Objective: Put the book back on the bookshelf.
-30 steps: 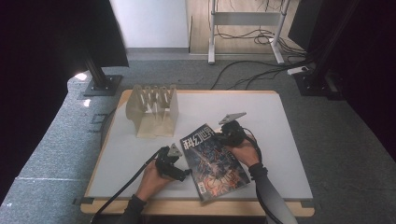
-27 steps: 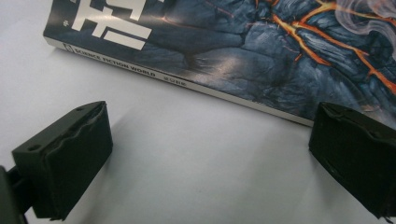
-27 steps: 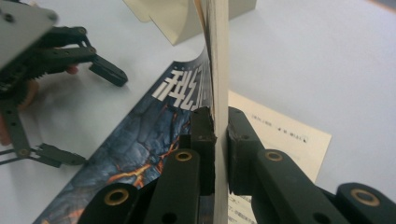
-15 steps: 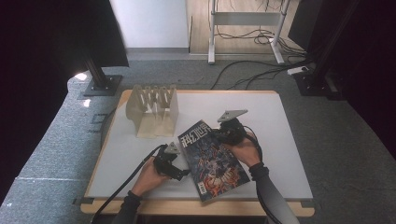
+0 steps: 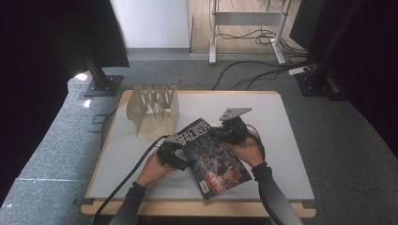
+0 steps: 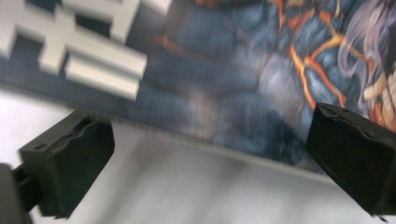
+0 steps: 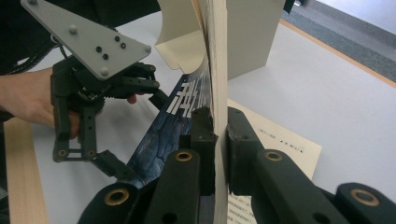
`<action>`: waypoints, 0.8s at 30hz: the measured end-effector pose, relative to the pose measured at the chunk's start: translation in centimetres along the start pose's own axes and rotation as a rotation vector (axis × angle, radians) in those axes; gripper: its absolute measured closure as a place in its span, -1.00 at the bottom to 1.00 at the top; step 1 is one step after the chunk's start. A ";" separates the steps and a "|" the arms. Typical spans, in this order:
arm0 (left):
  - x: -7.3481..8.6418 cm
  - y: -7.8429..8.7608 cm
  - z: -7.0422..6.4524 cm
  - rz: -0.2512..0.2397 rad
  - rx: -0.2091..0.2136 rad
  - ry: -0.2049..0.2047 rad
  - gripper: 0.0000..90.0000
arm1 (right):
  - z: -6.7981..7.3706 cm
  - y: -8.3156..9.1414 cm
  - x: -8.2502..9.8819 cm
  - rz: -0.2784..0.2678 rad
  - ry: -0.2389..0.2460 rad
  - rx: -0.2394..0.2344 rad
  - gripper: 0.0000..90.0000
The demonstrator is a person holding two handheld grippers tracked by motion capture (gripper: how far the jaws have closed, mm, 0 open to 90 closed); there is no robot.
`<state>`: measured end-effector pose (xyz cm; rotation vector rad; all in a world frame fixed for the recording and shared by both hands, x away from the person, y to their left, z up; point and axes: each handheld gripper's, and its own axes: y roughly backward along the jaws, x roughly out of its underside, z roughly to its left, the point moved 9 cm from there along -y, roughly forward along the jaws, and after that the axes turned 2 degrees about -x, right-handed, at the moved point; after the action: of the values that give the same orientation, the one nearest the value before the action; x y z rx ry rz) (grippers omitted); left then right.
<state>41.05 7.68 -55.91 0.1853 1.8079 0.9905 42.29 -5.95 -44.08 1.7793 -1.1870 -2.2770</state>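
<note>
In the high view, lower middle of the frame, we see the magazine point(image 5: 213, 157) lifted off the table point(image 5: 291, 140), the right gripper point(image 5: 224, 132) at its upper right edge and the left gripper point(image 5: 176, 152) at its left edge; the rack point(image 5: 154, 110) stands up-left of it. We judge the step to be carrying the magazine toward that rack, and the next move calls for standing it upright over a slot. In the left gripper view, our jaws are wide apart at the lower corners, the cover's edge point(image 6: 196, 93) lying between them, not pinched. In the right gripper view, bottom centre, the jaws are closed on the magazine's edge point(image 7: 217, 70); a paper sheet point(image 7: 280, 140) lies on the table behind.
</note>
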 end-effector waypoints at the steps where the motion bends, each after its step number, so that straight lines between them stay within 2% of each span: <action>1: -0.2 0.2 0.0 -0.002 -0.004 -0.006 -0.97 | 0.0 0.3 -0.2 -0.013 -0.003 -0.002 0.83; 2: -0.7 0.6 0.0 0.002 -0.012 -0.031 -0.97 | -0.1 0.4 -0.3 -0.018 -0.004 -0.007 0.83; 3: -0.7 0.6 0.0 0.002 -0.012 -0.031 -0.97 | -0.1 0.4 -0.3 -0.018 -0.004 -0.007 0.83; 4: -1.3 1.2 0.0 -0.006 -0.029 -0.051 -0.97 | -0.1 0.8 -0.6 -0.033 -0.013 -0.014 0.82; 5: -1.3 1.2 0.0 -0.006 -0.029 -0.051 -0.97 | -0.1 0.8 -0.6 -0.033 -0.013 -0.014 0.82; 7: -2.6 2.3 -0.1 -0.030 -0.045 -0.064 -0.97 | -0.4 1.3 -1.0 -0.063 -0.027 -0.022 0.82; 12: -4.1 3.4 -0.2 -0.068 -0.063 -0.082 -0.95 | -0.6 1.9 -1.4 -0.085 -0.032 -0.018 0.82; 15: -5.1 4.1 -0.2 -0.088 -0.107 -0.105 -0.86 | -0.7 2.2 -1.4 -0.086 -0.023 -0.011 0.81; 16: -5.7 4.5 -0.2 -0.104 -0.144 -0.121 -0.81 | -0.7 2.3 -1.4 -0.086 -0.020 -0.010 0.81; 17: -5.7 4.5 -0.2 -0.104 -0.144 -0.121 -0.76 | -0.7 2.3 -1.4 -0.086 -0.020 -0.010 0.81; 18: -6.0 4.7 -0.1 -0.114 -0.169 -0.130 -0.71 | -0.9 2.4 -1.4 -0.090 -0.023 -0.008 0.81; 20: -6.6 5.1 -0.2 -0.133 -0.179 -0.131 -0.68 | -0.9 2.4 -1.4 -0.093 -0.023 -0.005 0.81; 22: -7.0 5.5 0.1 -0.134 -0.191 -0.109 -0.64 | -1.0 2.5 -1.4 -0.100 -0.027 -0.014 0.81; 24: -7.2 5.6 0.3 -0.127 -0.206 -0.105 -0.54 | -0.9 2.6 -1.5 -0.105 -0.021 -0.019 0.81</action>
<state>42.99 7.65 -46.97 -0.0044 1.5912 1.0490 42.45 -7.67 -41.45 1.8585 -1.0966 -2.3603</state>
